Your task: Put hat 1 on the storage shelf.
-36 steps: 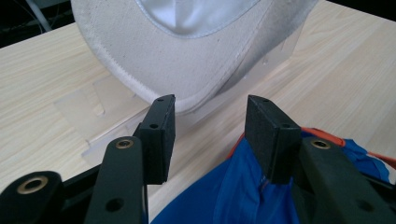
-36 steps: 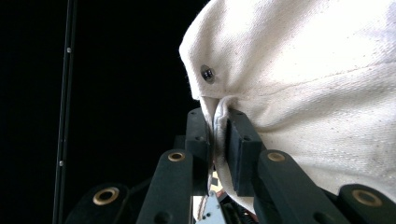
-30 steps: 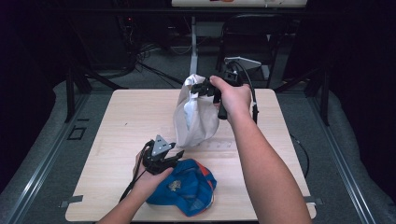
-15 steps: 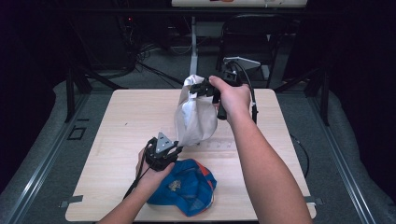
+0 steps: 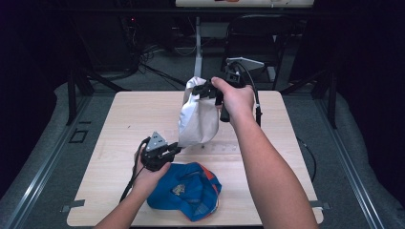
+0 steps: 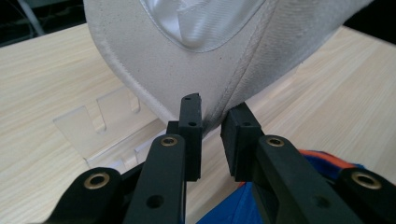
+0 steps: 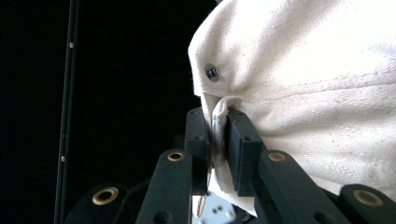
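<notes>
Risk of white cap (image 5: 198,117) slipping: left gripper (image 6: 211,135) jaws just closing, barely pinching brim edge; right gripper (image 7: 218,140) clamped on fabric.

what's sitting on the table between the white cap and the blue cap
A clear plastic stand lies flat there beneath the white cap, beyond the blue cap, in the left gripper view.

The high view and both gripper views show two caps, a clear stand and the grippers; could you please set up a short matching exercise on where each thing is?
Things:
1. white cap
2. blue cap
3. clear plastic stand
4. right gripper

Places or states:
A. lying flat on the table's near edge
B. hanging in the air above the table
C. shut on the white cap's upper edge
D. on the table under the hanging cap

Pairs: 1-B, 2-A, 3-D, 4-C
</notes>
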